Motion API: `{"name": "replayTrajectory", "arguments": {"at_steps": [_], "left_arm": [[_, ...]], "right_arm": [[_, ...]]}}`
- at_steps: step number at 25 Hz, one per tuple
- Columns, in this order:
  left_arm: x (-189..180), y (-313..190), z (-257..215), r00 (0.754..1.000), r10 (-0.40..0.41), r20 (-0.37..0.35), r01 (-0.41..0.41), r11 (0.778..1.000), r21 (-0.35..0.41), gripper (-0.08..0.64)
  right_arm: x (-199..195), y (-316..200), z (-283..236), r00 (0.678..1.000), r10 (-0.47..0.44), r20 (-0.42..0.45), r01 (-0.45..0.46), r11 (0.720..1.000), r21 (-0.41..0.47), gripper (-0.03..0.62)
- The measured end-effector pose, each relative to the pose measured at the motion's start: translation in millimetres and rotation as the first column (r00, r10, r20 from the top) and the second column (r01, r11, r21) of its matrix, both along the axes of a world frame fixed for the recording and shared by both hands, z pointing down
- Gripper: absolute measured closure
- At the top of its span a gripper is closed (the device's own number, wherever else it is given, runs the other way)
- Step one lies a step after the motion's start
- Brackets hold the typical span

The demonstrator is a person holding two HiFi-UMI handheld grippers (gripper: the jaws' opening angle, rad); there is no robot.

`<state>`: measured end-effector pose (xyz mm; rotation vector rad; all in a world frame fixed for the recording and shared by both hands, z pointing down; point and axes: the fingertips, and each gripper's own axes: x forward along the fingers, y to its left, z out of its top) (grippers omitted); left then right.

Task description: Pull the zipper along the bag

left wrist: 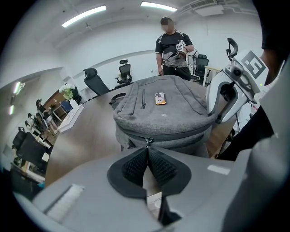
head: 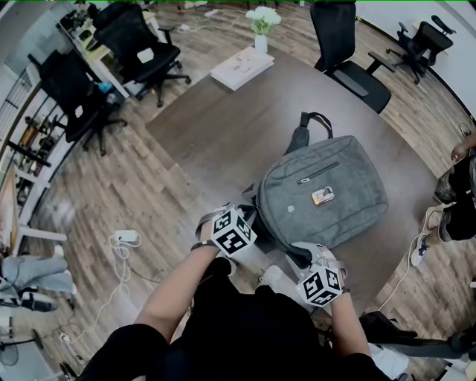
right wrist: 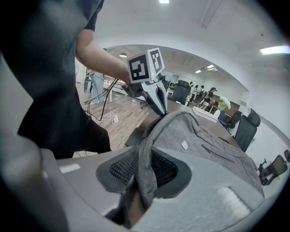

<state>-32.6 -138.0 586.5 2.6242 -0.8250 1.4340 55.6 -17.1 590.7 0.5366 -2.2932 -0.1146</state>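
Note:
A grey backpack (head: pixel 323 190) lies flat on the dark wooden table (head: pixel 216 126). Its zipped side faces me at the near edge. My left gripper (head: pixel 255 223) is at the bag's near left corner. In the left gripper view the gripper (left wrist: pixel 147 156) is shut on the small metal zipper pull (left wrist: pixel 146 142), which runs down between the pads. My right gripper (head: pixel 301 258) is at the bag's near right corner. In the right gripper view the gripper (right wrist: pixel 144 170) is shut on a raised fold of the bag's grey fabric (right wrist: pixel 146 149).
A person (left wrist: pixel 172 50) stands beyond the table's far side, and a person's legs (head: pixel 457 193) show at the right. A white box (head: pixel 242 67) and a flower vase (head: pixel 262 22) sit at the far end. Office chairs (head: pixel 349 52) (head: pixel 145 48) surround the table.

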Motion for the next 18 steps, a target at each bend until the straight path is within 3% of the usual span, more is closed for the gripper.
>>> {"name": "replayTrajectory", "arguments": {"at_steps": [3, 6, 12, 18], "left_arm": [[2.3, 1.8, -0.6, 1.0, 0.002, -0.007, -0.002, 1.0, -0.007, 0.532], [4.3, 4.2, -1.5, 1.0, 0.003, -0.012, -0.003, 1.0, -0.007, 0.532], [10.7, 13.9, -5.5, 0.999, 0.004, -0.036, -0.004, 1.0, -0.025, 0.532], [20.1, 27.4, -6.6, 0.998, 0.0, -0.07, -0.003, 0.999, -0.046, 0.532]], "right_arm": [[-12.2, -9.2, -22.5, 0.981, 0.08, 0.175, -0.07, 0.996, -0.062, 0.432], [-28.5, -28.3, -39.3, 0.946, 0.165, 0.28, -0.148, 0.986, -0.08, 0.43], [-50.9, -58.8, -33.8, 0.926, 0.281, 0.25, -0.249, 0.957, -0.151, 0.43], [-50.8, -65.5, -8.7, 0.955, 0.286, 0.078, -0.271, 0.95, -0.157, 0.431]]}}
